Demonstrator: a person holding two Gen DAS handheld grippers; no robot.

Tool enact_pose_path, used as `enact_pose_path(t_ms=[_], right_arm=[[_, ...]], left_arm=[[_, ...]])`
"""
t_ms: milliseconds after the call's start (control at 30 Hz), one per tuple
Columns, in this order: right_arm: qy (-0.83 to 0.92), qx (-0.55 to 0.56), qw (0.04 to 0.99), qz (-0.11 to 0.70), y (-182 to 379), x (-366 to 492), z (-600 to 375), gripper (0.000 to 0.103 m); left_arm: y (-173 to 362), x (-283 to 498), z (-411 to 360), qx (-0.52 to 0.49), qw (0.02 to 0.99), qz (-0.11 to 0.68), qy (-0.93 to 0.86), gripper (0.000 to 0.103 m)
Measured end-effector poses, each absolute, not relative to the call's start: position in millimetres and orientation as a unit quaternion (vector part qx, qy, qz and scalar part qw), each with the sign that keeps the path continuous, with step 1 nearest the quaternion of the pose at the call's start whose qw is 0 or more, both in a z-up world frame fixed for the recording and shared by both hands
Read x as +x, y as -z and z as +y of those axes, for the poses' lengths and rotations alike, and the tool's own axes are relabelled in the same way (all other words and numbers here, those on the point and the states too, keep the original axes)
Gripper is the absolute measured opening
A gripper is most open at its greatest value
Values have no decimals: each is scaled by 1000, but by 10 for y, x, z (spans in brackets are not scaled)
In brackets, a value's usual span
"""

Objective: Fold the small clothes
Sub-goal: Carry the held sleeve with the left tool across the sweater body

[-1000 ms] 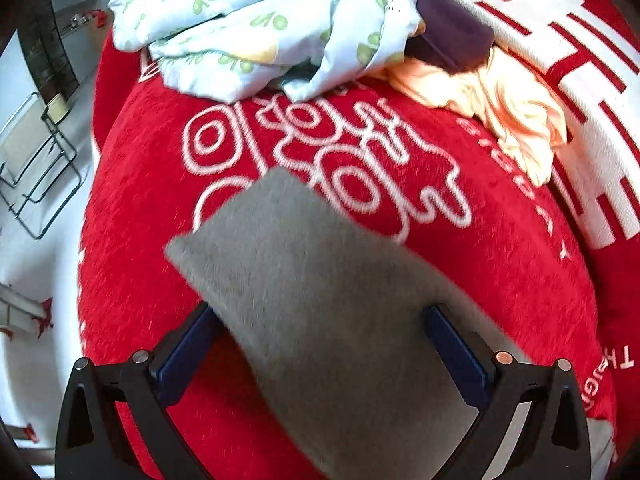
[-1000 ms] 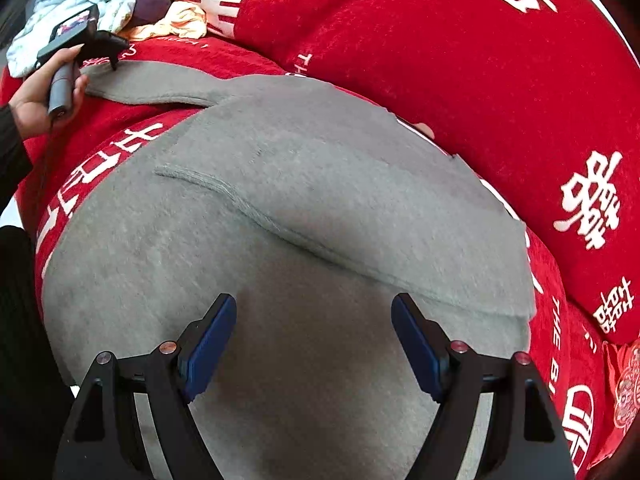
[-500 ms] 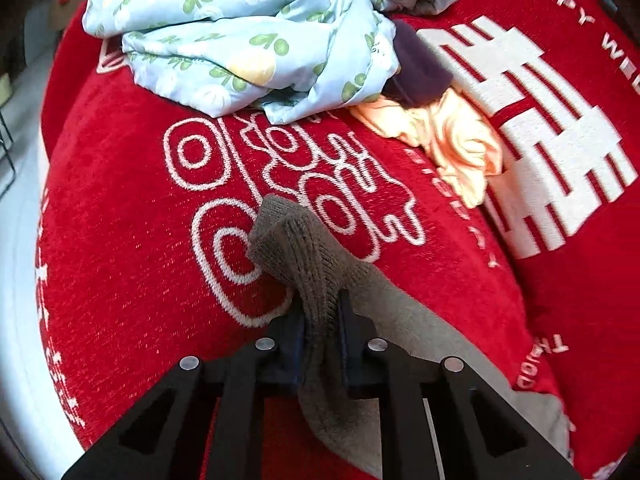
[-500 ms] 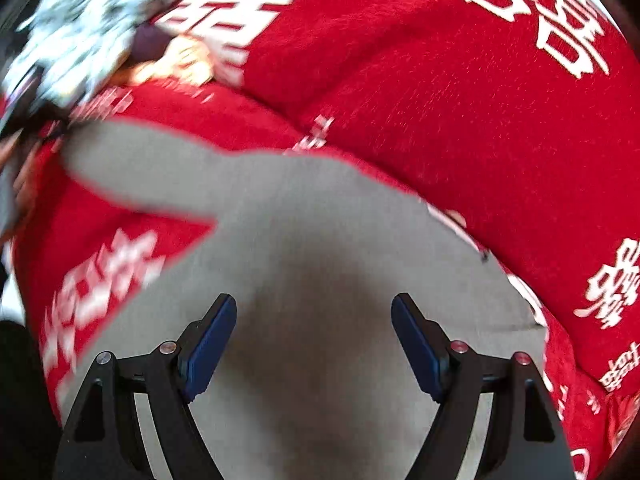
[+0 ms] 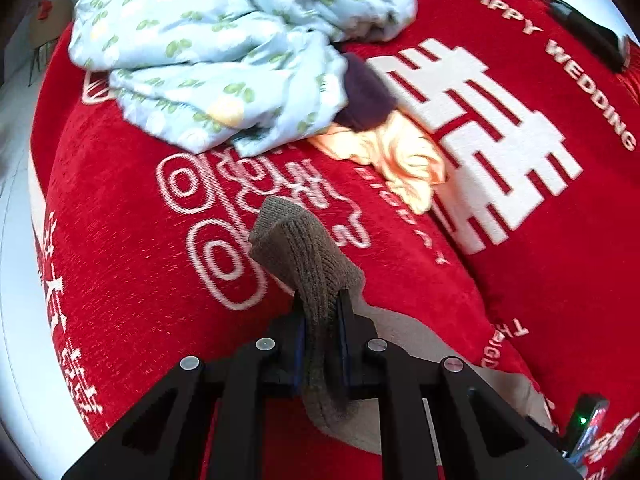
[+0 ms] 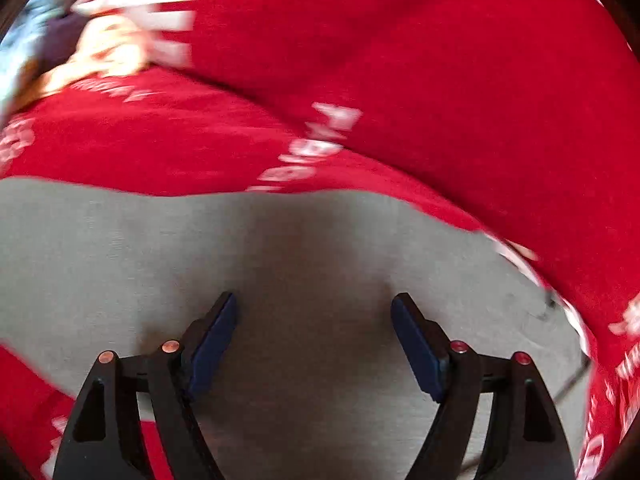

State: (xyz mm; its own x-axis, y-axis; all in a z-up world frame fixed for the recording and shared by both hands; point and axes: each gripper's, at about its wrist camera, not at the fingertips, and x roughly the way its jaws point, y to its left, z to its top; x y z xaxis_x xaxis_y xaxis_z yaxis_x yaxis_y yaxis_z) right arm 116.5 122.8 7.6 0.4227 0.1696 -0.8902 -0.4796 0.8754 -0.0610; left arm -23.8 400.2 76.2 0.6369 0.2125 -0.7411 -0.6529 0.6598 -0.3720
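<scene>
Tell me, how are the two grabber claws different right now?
The left gripper is pinched shut on the grey garment's knitted cuff; the right gripper has its jaws wide apart, gripping nothing. The left lifts cloth off the red blanket; the right only hovers over flat grey cloth. Both have black fingers with blue pads.

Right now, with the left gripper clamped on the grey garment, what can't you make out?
- Grey garment: left view, its body hidden behind the left gripper.
- Its outline: right view, blurred and cut off by the bottom and left edges.
- Clothes pile: right view, smeared by blur.
- Right gripper: open over the cloth; contact unclear.
</scene>
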Motion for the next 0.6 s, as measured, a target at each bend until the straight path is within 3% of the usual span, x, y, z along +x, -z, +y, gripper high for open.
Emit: enact_pose_path(t_ms=[200, 600], right_arm=[[-172, -138, 855, 469, -421, 945, 798, 80], [-98, -83, 877, 462, -720, 475, -1022, 80]], left_arm=[[-1031, -68, 3449, -269, 868, 354, -221, 15], [-1217, 632, 1756, -168, 880, 425, -128, 14]])
